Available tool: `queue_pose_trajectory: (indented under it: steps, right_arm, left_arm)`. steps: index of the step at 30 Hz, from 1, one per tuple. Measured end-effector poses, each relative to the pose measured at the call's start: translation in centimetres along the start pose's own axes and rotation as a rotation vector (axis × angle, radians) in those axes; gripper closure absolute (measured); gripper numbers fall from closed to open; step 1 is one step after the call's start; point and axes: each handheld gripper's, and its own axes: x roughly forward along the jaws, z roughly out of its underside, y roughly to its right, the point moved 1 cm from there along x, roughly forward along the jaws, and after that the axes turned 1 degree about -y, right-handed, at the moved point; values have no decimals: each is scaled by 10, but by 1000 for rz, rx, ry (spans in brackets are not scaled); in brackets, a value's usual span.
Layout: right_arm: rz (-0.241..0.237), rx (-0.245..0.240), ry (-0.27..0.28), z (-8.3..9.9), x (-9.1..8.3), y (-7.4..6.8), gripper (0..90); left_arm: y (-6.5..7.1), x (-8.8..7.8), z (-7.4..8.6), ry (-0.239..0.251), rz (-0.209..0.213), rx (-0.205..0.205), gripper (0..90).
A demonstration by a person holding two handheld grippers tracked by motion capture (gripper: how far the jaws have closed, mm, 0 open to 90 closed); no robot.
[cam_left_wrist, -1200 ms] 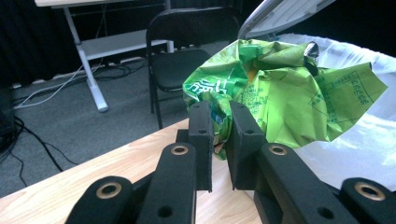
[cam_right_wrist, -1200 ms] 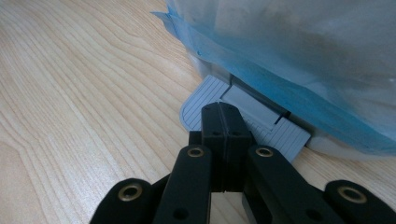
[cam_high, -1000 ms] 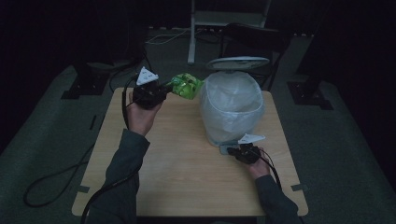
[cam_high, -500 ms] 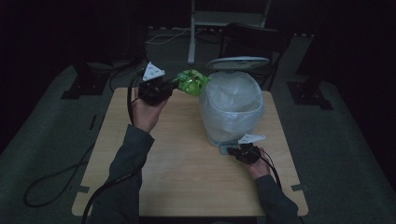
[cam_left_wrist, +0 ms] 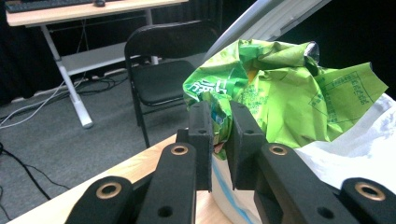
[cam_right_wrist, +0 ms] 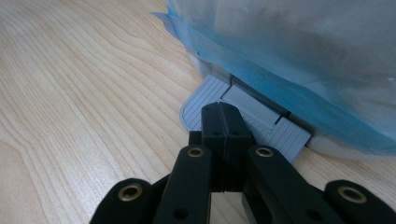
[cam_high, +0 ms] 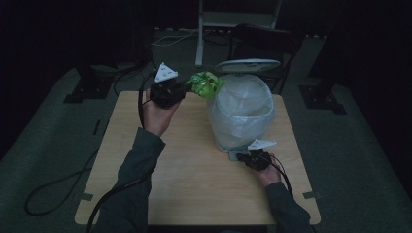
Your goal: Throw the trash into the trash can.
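My left gripper (cam_left_wrist: 217, 126) pinching crinkled glossy green wrapper (cam_left_wrist: 285, 91), held up at rim of round bin (cam_high: 241, 114) lined with thin translucent bag. My right gripper (cam_right_wrist: 223, 123) jaws pressed together, empty, tips on ribbed grey plastic pedal (cam_right_wrist: 247, 123) at bin base. Pale wood-grain table (cam_high: 184, 165).

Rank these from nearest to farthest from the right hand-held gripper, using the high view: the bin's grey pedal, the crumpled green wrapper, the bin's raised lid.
1. Grey pedal: at the tips of the right hand-held gripper, at the bin's foot.
2. Crumpled green wrapper: beyond the bin's rim, far left side, held by the left hand-held gripper.
3. Raised lid: behind the bin, at the table's far edge.
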Motion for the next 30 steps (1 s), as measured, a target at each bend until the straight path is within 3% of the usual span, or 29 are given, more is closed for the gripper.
queue_pose_trajectory:
  steps: [30]
  right_arm:
    - [0, -2, 0, 0, 0, 0, 899]
  left_arm:
    - [27, 23, -18, 4, 57, 30, 816]
